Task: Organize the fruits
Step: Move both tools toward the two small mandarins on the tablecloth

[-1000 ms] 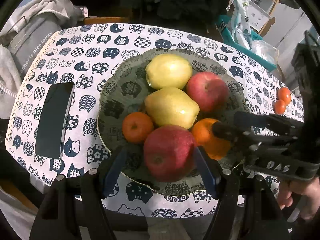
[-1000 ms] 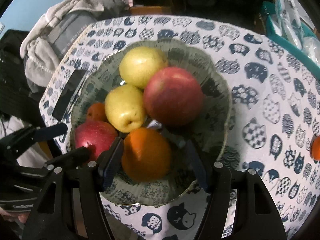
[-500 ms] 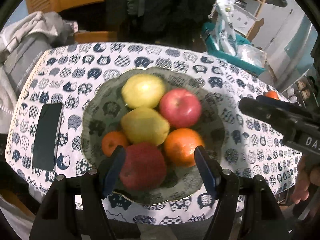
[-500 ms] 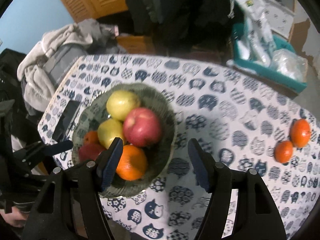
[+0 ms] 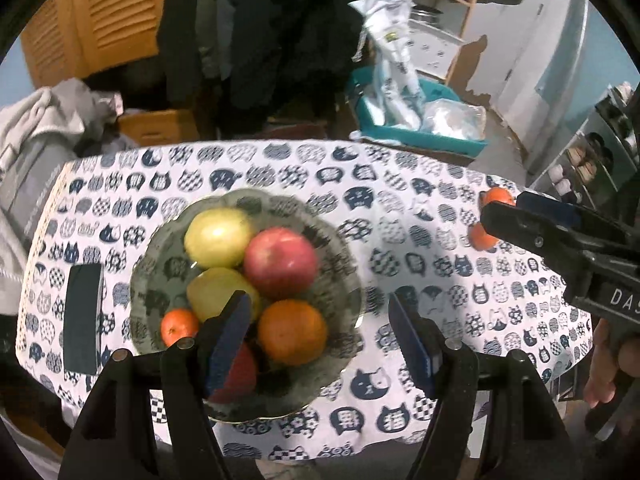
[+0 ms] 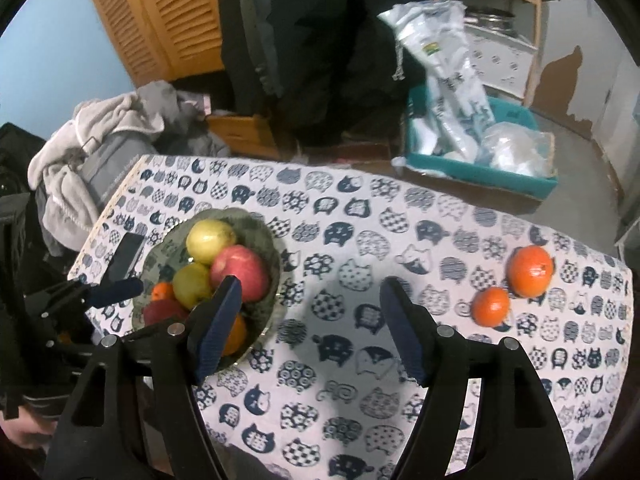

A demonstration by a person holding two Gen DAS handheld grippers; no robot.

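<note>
Fruit fills the bowl (image 6: 276, 264). Right gripper (image 6: 310, 322), empty, jaws opening, should drop squarely over the small orange (image 6: 491, 306), then squeeze gently.

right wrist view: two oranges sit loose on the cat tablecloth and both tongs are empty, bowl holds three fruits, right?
Not quite: the bowl holds six fruits, not three, as the left wrist view shows. The two loose oranges and the empty left tongs and right tongs are correct.
</note>
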